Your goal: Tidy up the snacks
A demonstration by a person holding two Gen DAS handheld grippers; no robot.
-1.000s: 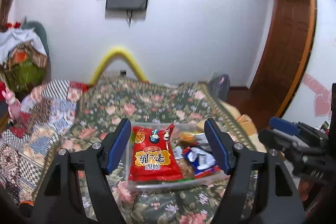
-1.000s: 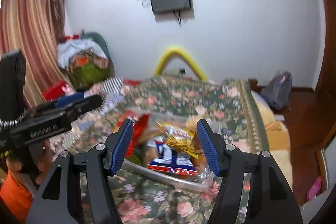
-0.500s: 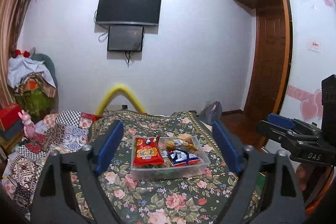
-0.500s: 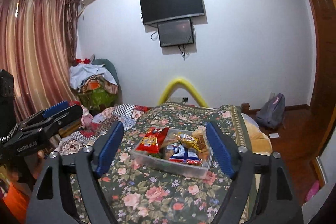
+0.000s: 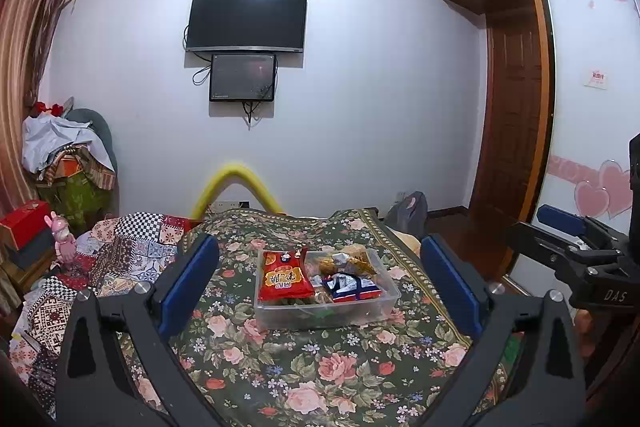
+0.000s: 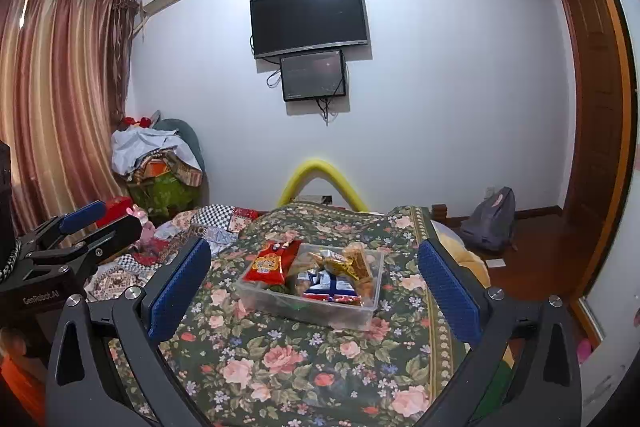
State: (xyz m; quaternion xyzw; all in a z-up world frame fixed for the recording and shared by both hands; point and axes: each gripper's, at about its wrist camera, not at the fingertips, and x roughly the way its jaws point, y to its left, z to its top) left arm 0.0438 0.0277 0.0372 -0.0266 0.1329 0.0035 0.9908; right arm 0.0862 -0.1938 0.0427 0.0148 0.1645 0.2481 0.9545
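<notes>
A clear plastic bin [image 5: 328, 307] [image 6: 304, 307] rests on the floral bedspread. It holds a red snack bag [image 5: 284, 277] [image 6: 270, 263], a blue-and-white packet [image 5: 352, 285] [image 6: 330, 285] and golden packets [image 5: 348, 261] [image 6: 352, 263]. My left gripper [image 5: 318, 247] hangs well back from the bin. Its jaws are still opening, and nothing sits between the blue pads. My right gripper [image 6: 314, 245] is likewise back from the bin, its jaws opening and empty. Each gripper also shows at the edge of the other's view: the right gripper [image 5: 560, 247] and the left gripper [image 6: 80, 227].
The floral bedspread [image 5: 304, 367] covers the bed, with a patchwork quilt [image 5: 120, 255] on its left side. A yellow foam arch [image 5: 236, 183] stands at the far end. A clothes pile [image 6: 156, 159], a backpack [image 6: 490, 219] and a wooden door [image 5: 512, 131] surround the bed.
Both grippers have drawn back and up from the bin, which now looks smaller and farther off. Both pairs of jaws have spread much wider. The bin stays on the bed.
</notes>
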